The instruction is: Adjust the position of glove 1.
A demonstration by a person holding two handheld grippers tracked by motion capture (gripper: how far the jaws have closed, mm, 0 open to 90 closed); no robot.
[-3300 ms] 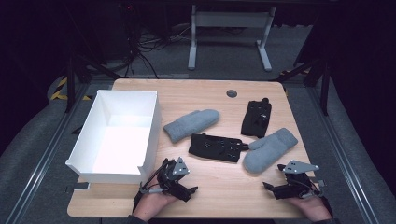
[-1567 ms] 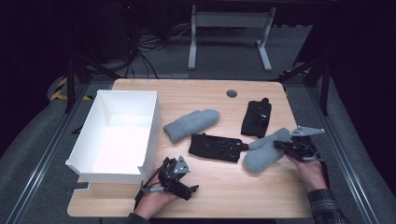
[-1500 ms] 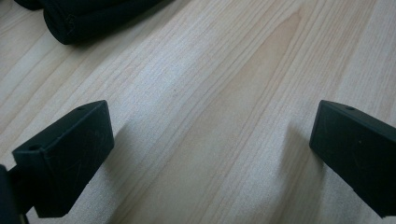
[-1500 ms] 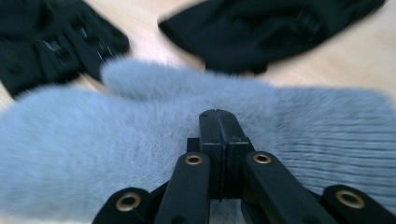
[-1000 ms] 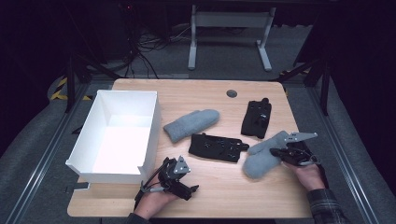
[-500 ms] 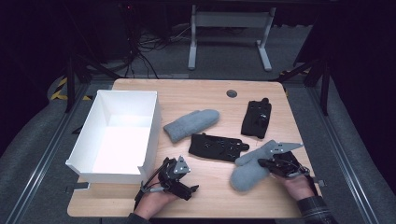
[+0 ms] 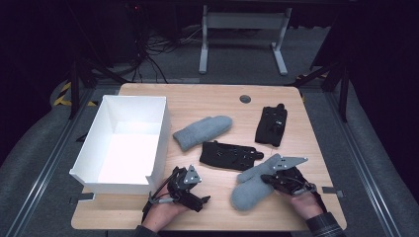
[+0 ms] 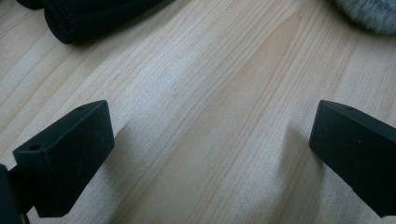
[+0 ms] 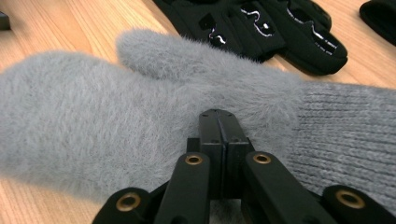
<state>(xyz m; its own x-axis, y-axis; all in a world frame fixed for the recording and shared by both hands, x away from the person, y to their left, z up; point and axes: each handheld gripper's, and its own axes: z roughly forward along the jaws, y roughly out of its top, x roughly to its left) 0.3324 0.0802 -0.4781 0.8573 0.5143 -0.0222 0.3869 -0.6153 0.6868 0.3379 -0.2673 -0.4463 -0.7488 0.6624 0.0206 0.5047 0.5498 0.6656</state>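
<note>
The fuzzy grey mitten (image 7: 253,185) (soft pile on the palm and thumb, ribbed knit at the cuff) lies on the pale wooden table (image 7: 217,101) near its front edge, just in front of a flat black glove (image 7: 230,155) with glossy print. The right gripper (image 7: 269,178) has its jaws pressed together, pinching the mitten's fluffy edge beside the cuff. The left gripper (image 7: 196,197) rests on bare wood beside the white box (image 7: 158,133), jaws spread wide, holding nothing.
</note>
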